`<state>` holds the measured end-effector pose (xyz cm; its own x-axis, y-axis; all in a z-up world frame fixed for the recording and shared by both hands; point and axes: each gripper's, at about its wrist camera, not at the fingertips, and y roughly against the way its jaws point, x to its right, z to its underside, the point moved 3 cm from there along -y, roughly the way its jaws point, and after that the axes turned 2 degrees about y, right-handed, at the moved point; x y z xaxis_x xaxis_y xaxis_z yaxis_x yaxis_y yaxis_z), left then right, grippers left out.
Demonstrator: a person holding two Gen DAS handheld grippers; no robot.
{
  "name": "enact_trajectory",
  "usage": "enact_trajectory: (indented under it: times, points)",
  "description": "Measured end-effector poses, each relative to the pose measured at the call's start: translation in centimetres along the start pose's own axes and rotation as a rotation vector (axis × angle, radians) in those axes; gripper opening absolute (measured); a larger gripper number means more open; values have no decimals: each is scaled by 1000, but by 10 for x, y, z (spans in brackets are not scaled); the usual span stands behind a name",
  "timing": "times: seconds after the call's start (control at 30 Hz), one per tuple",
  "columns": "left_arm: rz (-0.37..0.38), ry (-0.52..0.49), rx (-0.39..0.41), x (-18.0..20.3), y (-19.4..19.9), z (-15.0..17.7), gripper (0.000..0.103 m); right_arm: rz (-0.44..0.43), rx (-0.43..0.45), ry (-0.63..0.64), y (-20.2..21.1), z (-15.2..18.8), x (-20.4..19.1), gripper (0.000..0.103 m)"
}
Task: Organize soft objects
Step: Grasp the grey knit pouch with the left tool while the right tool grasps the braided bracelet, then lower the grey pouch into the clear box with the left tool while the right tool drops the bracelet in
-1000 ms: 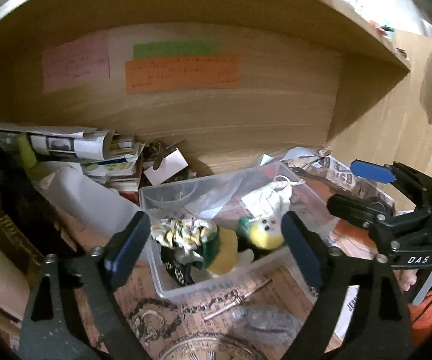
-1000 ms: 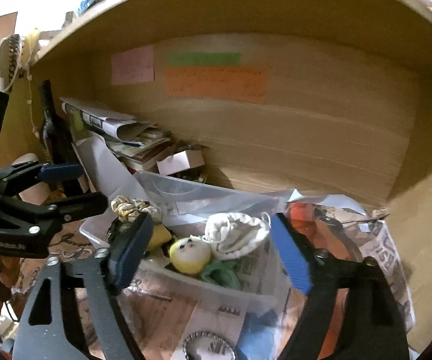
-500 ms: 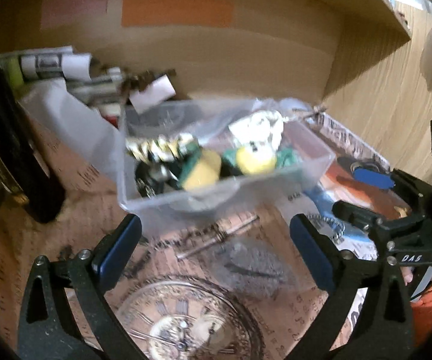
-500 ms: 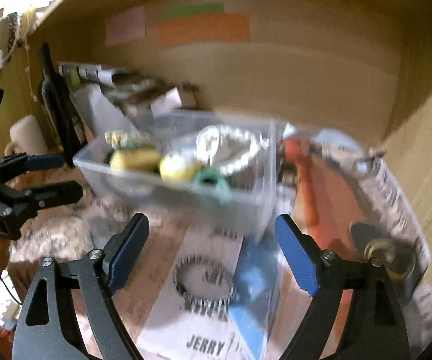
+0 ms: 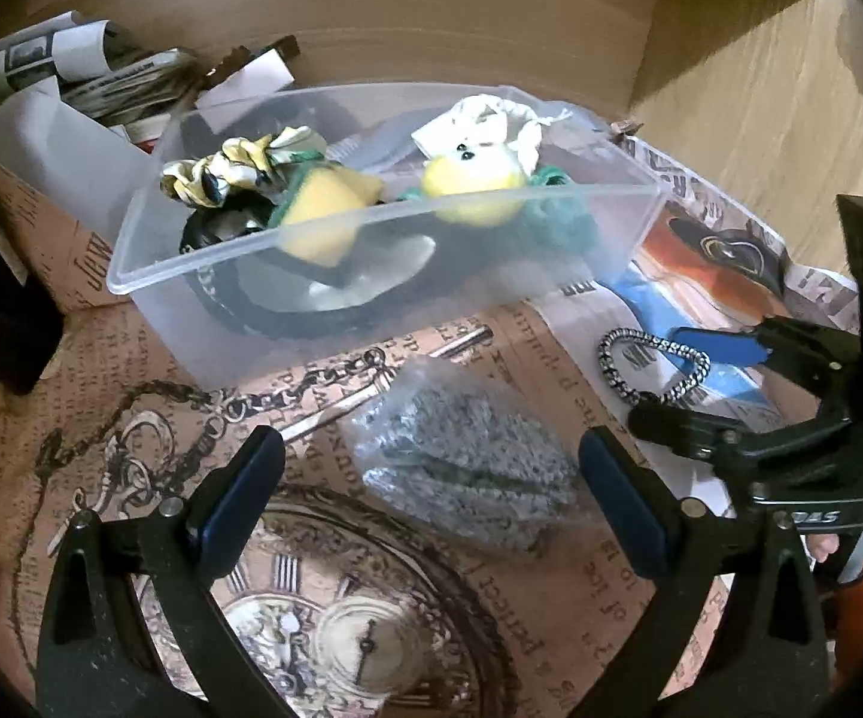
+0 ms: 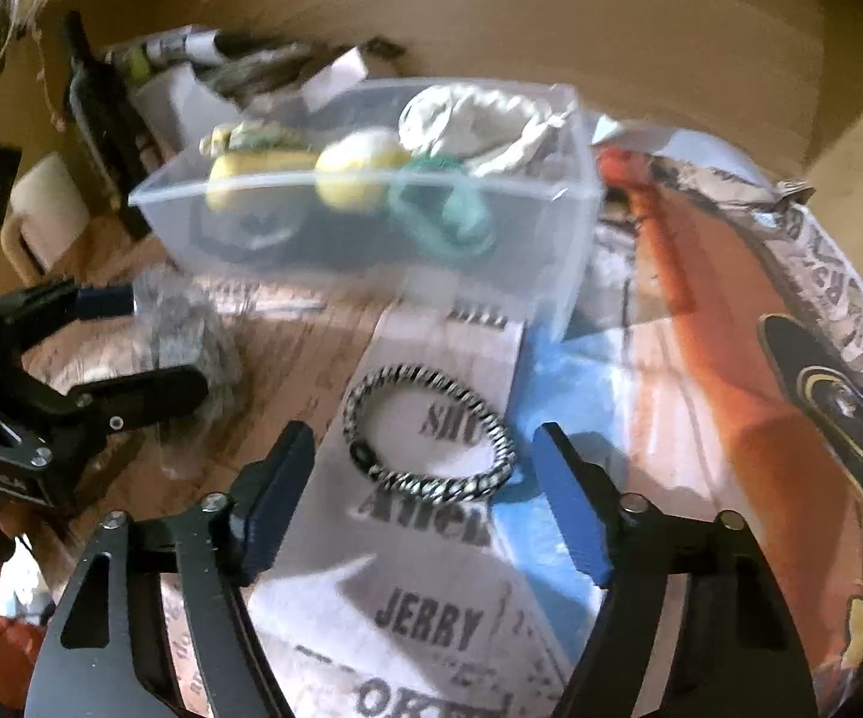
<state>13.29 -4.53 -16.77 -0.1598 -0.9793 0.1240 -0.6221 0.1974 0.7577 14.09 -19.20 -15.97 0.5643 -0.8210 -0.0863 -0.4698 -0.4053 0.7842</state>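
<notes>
Left gripper point(image 5: 431, 490): jaws spread wide, nothing held; a grey speckled bundle in clear wrap point(image 5: 461, 466) is framed between its blue pads, lying on printed paper point(image 5: 132, 478) with clock and chain artwork. Whether the pads touch the bundle cannot be told.

Right gripper point(image 6: 422, 496): jaws likewise spread, nothing held; a black-and-white braided bracelet point(image 6: 428, 437) is seen lying flat between and just ahead of its pads, on newspaper point(image 6: 431, 616) printed with large lettering.

Clear plastic box point(image 5: 204, 251): placed behind both items, against the wooden back wall point(image 5: 491, 18). Contained within:
- yellow round toy with small black eyes point(image 5: 473, 179)
- yellow sponge-like piece point(image 5: 318, 209)
- patterned yellow-green scarf point(image 5: 234, 167)
- cream cloth point(image 5: 491, 119)
- green knitted piece point(image 5: 557, 221)
- dark item at the bottom, not identifiable.

Stacked papers and rolled newspaper point(image 5: 72, 72): located behind the box at left.

Dark bottle point(image 6: 102, 113): stood upright beside the box, at left in the right wrist view.
</notes>
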Motion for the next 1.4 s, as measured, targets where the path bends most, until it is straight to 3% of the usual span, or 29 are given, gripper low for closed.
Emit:
enact_trajectory:
  times: [0.1,0.2,0.27,0.43,0.5,1.03,1.4]
  points:
    - [28,-4,-6,1,0,0,84,6,13,10,0,0,0,52]
    - [60,3,-19,1,-2,2,67,9,21,-9,0,-1,4,32]
    - [74,10,-18,0,-2,1,63,0,26,-24,2,-1,8,16]
    - [88,22,5,-1,5,-2,42,-7,72,-52,12,-3,12,14]
    - [85,21,18,-3,11,-3,39,-2,93,-50,19,-4,11,14]
    - [51,48,245,-19,84,-44,37,-19,328,-19,73,-54,-10,14]
    - [-23,113,269,-58,74,-71,37,-33,434,2,80,-96,-15,15]
